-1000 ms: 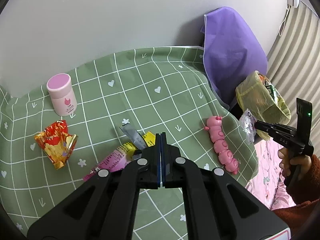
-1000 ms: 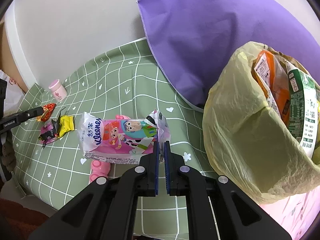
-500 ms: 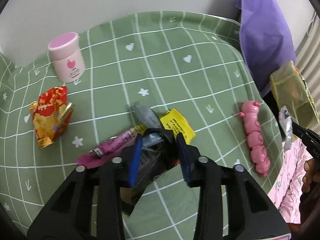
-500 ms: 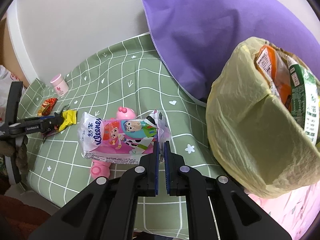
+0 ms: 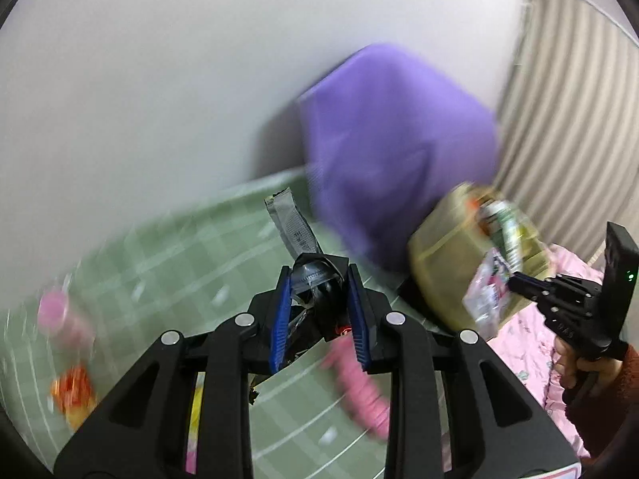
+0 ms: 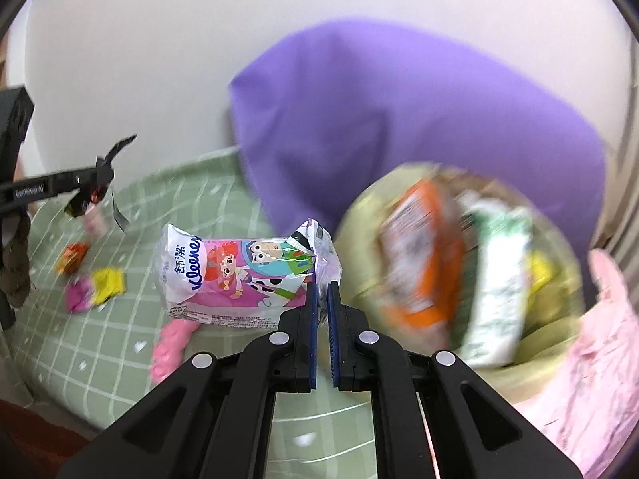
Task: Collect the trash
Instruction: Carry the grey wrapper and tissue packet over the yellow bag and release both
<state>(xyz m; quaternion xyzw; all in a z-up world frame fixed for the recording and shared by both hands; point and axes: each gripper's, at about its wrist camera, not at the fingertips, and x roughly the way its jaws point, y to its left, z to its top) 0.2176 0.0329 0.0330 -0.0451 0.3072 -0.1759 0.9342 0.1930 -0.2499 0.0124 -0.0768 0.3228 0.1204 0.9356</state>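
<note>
My left gripper has a crumpled black-and-silver wrapper between its blue pads. The jaws are closing on it and it hangs clear of the green checked cloth. In the right wrist view the same gripper carries the wrapper at the far left. My right gripper is shut on the edge of a Kleenex tissue pack, held just left of the yellow-green trash bag, which is full of packets. The bag and the right gripper also show in the left wrist view.
A purple cushion leans on the wall behind the bag. On the cloth lie a pink caterpillar toy, a pink-lidded jar, a red-orange snack packet, a yellow wrapper and a pink wrapper. Pink bedding lies right of the bag.
My left gripper opened, closed around the black-and-silver wrapper and lifted it off the cloth, swinging toward the bag. The right gripper rose with the tissue pack, closer to the bag's mouth.
</note>
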